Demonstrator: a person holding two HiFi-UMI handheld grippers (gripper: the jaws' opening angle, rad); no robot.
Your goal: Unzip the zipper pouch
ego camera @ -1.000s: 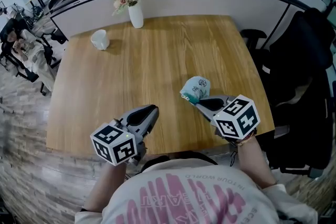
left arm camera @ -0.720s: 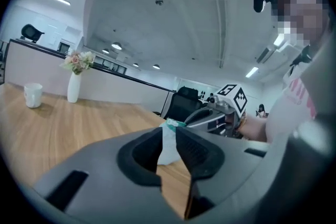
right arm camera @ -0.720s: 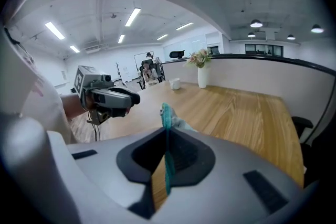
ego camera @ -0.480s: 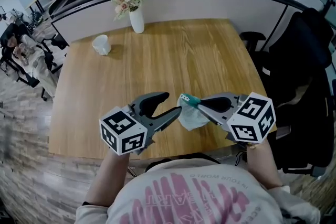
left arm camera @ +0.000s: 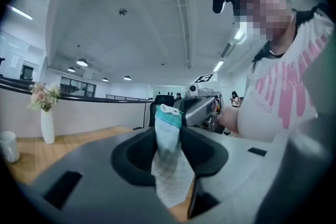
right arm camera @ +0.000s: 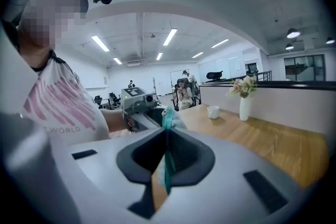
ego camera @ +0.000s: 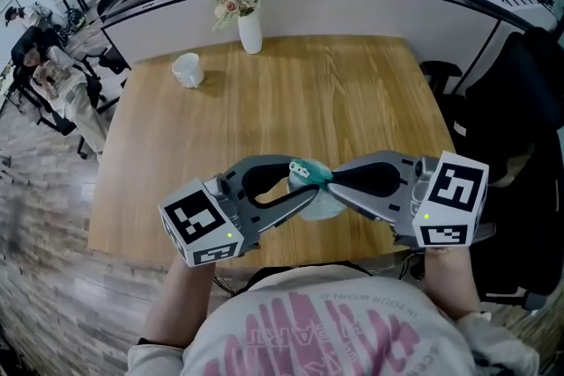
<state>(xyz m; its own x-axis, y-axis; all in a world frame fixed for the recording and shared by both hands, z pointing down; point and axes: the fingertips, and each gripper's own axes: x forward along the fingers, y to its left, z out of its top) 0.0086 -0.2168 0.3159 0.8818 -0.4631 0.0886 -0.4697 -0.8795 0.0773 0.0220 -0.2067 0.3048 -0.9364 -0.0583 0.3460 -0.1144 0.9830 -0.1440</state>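
The zipper pouch [ego camera: 322, 202], pale mesh with a teal zipper edge, hangs in the air over the front of the wooden table [ego camera: 352, 92]. My right gripper [ego camera: 329, 181] is shut on its teal top edge, which runs between the jaws in the right gripper view as the pouch [right arm camera: 167, 162]. My left gripper [ego camera: 303, 180] faces it from the left. Its jaws stand apart on either side of the pouch [left arm camera: 169, 165] and are closing on it. Whether the pads touch the fabric I cannot tell. The zipper pull is hidden.
A white vase of flowers [ego camera: 250, 29] and a white cup [ego camera: 188, 69] stand at the table's far left. A dark jacket on a chair [ego camera: 520, 128] is close on the right. Office chairs [ego camera: 53, 75] stand to the left.
The right gripper lifted the pouch off the table and brought it toward the middle. The left gripper, shut a second ago, opened wide and moved in around the pouch.
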